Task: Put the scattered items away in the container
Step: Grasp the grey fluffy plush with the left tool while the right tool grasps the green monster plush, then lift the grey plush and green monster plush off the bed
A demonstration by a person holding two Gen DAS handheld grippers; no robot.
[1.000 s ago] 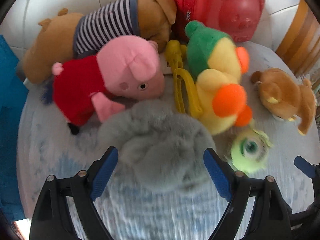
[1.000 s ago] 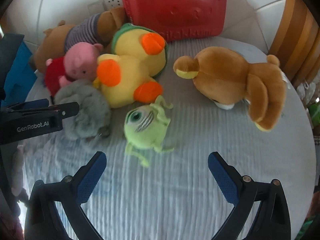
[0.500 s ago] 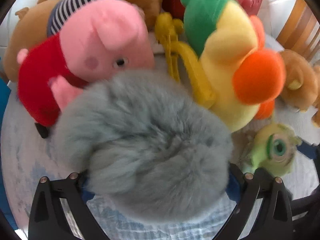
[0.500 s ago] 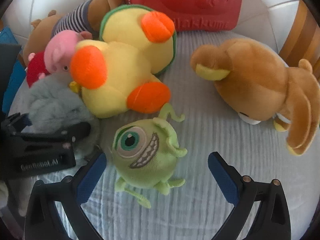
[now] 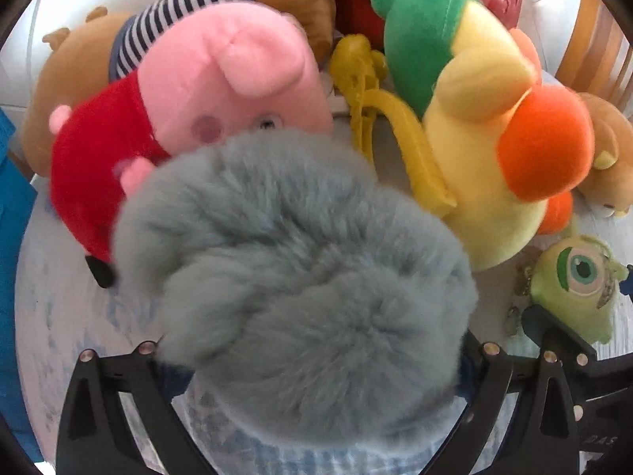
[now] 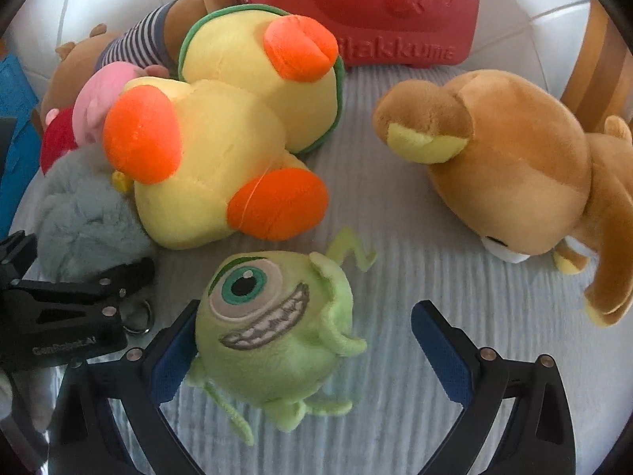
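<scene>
A grey furry plush (image 5: 308, 285) fills the lower middle of the left wrist view. My left gripper (image 5: 316, 372) is wide open around it, and the fur hides both fingertips. In the right wrist view that plush (image 6: 83, 221) lies at the left by the left gripper's body. A green one-eyed monster plush (image 6: 273, 324) sits between the open jaws of my right gripper (image 6: 312, 356), against the left finger (image 6: 174, 356) and apart from the right one. It also shows in the left wrist view (image 5: 573, 289). A red bear-faced case (image 6: 356, 8) stands at the back.
A yellow duck plush (image 6: 221, 138), a pink pig plush in red (image 5: 190, 99), a striped-shirt dog plush (image 5: 166, 31) and a brown bear plush (image 6: 526, 170) lie on the pale blue cloth (image 6: 395, 277). Yellow plastic tongs (image 5: 379, 118) lie between pig and duck. A wooden chair (image 6: 601, 63) stands at the right.
Both grippers have moved forward. The grey plush now sits deep between the left jaws, and the green monster has come between the right jaws.
</scene>
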